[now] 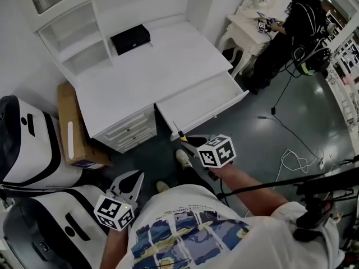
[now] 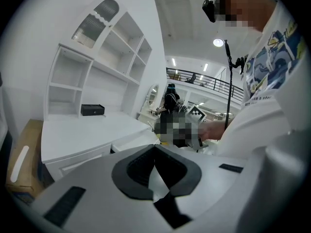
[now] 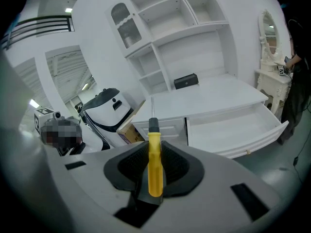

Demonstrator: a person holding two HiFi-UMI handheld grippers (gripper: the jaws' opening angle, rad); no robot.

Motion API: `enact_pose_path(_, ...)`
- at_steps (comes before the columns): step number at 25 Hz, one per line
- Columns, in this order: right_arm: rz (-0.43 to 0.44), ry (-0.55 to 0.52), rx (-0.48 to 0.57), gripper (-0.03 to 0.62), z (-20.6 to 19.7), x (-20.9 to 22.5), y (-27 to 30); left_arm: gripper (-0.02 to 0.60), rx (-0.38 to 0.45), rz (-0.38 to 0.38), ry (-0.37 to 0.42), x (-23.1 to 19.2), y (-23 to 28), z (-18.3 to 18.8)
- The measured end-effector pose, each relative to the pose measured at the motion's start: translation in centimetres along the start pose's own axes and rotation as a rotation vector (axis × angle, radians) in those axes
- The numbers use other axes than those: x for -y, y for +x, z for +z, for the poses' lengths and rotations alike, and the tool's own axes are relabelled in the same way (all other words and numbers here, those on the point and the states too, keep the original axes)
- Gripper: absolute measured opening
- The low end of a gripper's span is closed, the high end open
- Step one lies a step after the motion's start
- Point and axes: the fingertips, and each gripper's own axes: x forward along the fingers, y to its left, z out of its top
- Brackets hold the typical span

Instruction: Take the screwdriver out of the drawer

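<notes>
Two grippers in view, one per hand, both low in the head view, close to the wearer's printed shirt (image 1: 190, 234).

Left gripper (image 1: 130, 179) (image 2: 154, 147): jaws brought together at the tips, nothing between them. It is held off to the left, over the white-and-black machines (image 1: 28, 144) standing on the floor.

Right gripper (image 1: 188, 142) (image 3: 154, 144): jaws clamped on the yellow handle of the screwdriver (image 1: 180, 133) (image 3: 155, 171). The handle runs lengthwise between the pads. The black collar and thin metal shaft stick out past the fingertips, pointing toward the desk.

The screwdriver is out of the drawer (image 1: 216, 115) (image 3: 252, 136), carried in the air. In the head view its tip sits just beside the near left corner of the drawer front.

The drawer stands pulled open from the white desk (image 1: 151, 72) (image 3: 214, 98), its inside bare and white. A stack of smaller closed drawers sits to its left.

A cardboard box (image 1: 76, 130) leans against the desk's left side, between the desk and the machines.

A black box (image 1: 130, 39) (image 3: 186, 81) lies at the back of the desktop, against the open-shelved hutch (image 1: 73, 38) (image 3: 170, 28).

Farther right, cables (image 1: 297, 161) trail over the dark floor (image 1: 280, 105). Beyond them a person in dark clothes (image 1: 291, 27) stands at a white dressing table (image 1: 244, 29).
</notes>
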Motion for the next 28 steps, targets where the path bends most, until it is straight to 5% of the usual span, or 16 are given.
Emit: enact_pose_path(28,-0.016,-0.004,-0.007,0.098,-0.7,1.5,-0.5,0.014,-0.036,-0.05,0.015,0.5,2.0,0.2)
